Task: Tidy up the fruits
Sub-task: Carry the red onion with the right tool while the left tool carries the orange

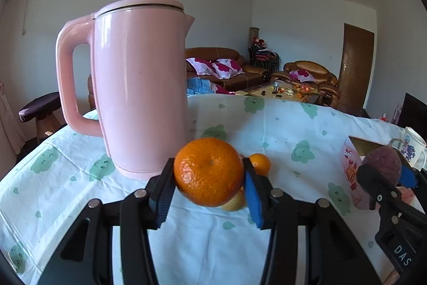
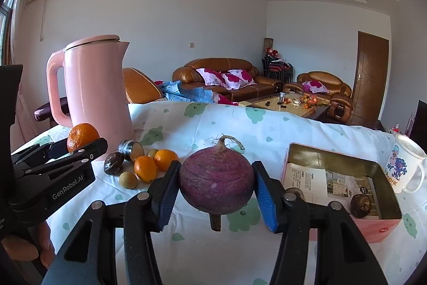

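Nearest the lens, my right tongs (image 2: 216,189) clamp a purple round root vegetable (image 2: 216,178), held above the tabletop (image 2: 186,253). My left tongs (image 1: 209,187) grip a mandarin (image 1: 209,171), likewise lifted. Far left stands the pink kettle (image 2: 93,93). At right, a pink tin box (image 2: 344,186) lies open, one dark fruit (image 2: 360,205) inside; a printed mug (image 2: 405,167) stands just beyond. Left of centre, small oranges (image 2: 145,169), a longan (image 2: 128,180) and a dark passion fruit (image 2: 113,163) cluster near the kettle.
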### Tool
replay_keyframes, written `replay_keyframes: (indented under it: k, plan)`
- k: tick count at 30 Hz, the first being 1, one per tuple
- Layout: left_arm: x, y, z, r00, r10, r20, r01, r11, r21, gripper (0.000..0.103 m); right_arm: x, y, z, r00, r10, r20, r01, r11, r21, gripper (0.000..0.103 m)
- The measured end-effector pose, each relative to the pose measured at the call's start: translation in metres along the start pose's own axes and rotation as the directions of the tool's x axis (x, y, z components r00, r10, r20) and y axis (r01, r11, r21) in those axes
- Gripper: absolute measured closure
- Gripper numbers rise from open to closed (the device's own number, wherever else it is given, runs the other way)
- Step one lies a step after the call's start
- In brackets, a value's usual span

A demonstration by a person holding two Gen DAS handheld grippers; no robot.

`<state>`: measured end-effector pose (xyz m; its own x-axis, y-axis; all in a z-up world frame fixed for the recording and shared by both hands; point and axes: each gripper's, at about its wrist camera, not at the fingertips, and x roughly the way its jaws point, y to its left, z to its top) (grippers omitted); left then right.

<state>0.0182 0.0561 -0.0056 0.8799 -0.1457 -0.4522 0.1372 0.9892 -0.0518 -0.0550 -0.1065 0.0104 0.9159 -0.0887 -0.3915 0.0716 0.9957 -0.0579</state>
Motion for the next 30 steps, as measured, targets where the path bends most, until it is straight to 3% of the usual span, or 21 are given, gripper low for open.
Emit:
replay_keyframes:
  k: [14, 30]
  plan:
    - [-0.009, -0.008, -0.002, 0.997, 0.072, 0.042, -0.072, 0.997, 0.010, 0.054, -0.007, 0.000, -0.007, 1.000, 0.008, -0.004, -0.008, 0.999, -0.049, 0.048]
    - [-0.022, -0.047, -0.009, 0.997, 0.053, 0.051, -0.055, 0.998, 0.041, 0.054, -0.022, -0.035, -0.013, 0.999, -0.042, 0.014, 0.043, 0.997, -0.057, 0.048]
